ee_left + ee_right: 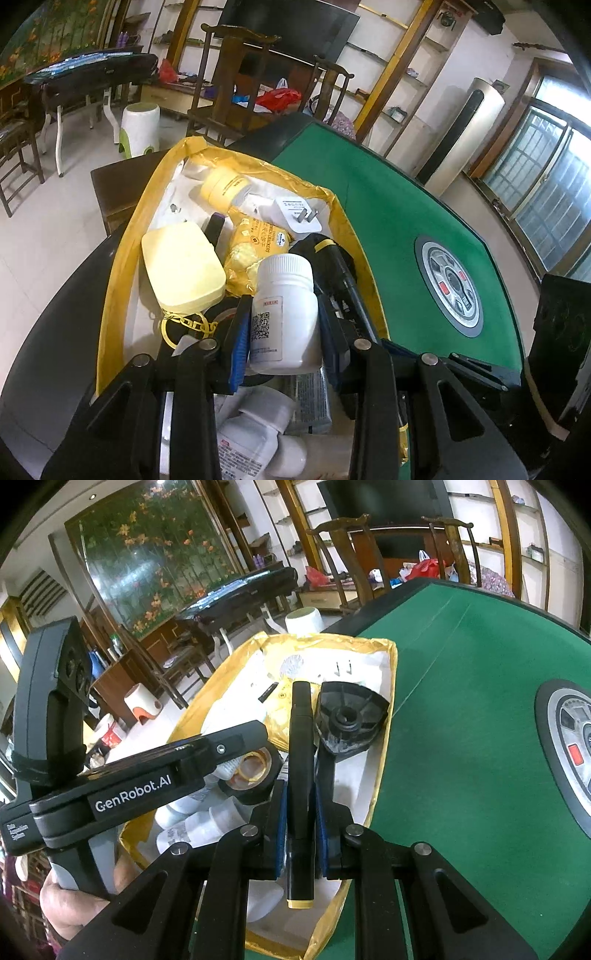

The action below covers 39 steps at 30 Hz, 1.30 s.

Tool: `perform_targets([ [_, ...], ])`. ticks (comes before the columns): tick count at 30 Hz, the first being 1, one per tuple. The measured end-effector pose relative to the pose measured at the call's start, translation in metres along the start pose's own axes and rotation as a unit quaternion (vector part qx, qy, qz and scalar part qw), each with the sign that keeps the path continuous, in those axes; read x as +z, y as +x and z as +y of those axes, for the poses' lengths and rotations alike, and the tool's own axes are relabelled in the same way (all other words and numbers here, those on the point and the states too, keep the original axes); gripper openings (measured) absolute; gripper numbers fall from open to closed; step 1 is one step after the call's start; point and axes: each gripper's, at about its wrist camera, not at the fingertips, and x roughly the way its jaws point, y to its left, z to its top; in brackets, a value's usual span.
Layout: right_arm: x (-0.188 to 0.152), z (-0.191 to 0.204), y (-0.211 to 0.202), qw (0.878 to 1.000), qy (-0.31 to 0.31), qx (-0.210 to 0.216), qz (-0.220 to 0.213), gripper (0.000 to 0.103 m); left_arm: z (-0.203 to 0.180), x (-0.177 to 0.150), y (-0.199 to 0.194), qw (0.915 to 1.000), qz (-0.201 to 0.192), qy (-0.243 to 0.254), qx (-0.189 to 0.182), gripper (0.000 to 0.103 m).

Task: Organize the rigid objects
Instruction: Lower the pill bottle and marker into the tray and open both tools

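Grippers grip: left gripper (pixel 282 325) white bottle (pixel 284 314), right gripper (pixel 300 812) black marker (pixel 300 797)

Bottle label (pixel 266 325) print too small; lower bottles (pixel 255 435) half hidden behind jaws.

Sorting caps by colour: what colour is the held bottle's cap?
White, like the bottle itself; clearest in the left wrist view.

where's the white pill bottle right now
In the left wrist view, the white pill bottle sits clamped in the left gripper, above the yellow tray, right of the pale yellow case.
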Motion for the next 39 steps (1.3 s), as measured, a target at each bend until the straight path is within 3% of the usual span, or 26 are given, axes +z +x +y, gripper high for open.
perform_targets([
  [20, -0.015, 0.010, 0.016, 1.000, -0.016, 0.006, 0.024, 0.013, -0.008, -0.005, 0.000, 0.9993, -0.002, 0.022, 0.029, 0.031],
  [35, -0.017, 0.011, 0.016, 1.000, -0.014, 0.006, 0.018, 0.013, -0.012, -0.008, 0.003, 0.9986, 0.008, 0.039, 0.036, 0.031],
  [37, -0.017, 0.011, 0.014, 1.000, -0.016, 0.004, 0.016, 0.013, -0.011, -0.007, 0.003, 0.9987, 0.010, 0.038, 0.034, 0.033],
  [39, -0.018, 0.011, 0.013, 1.000, -0.018, 0.001, 0.014, 0.013, -0.011, -0.007, 0.002, 0.9989, 0.011, 0.037, 0.029, 0.049],
])
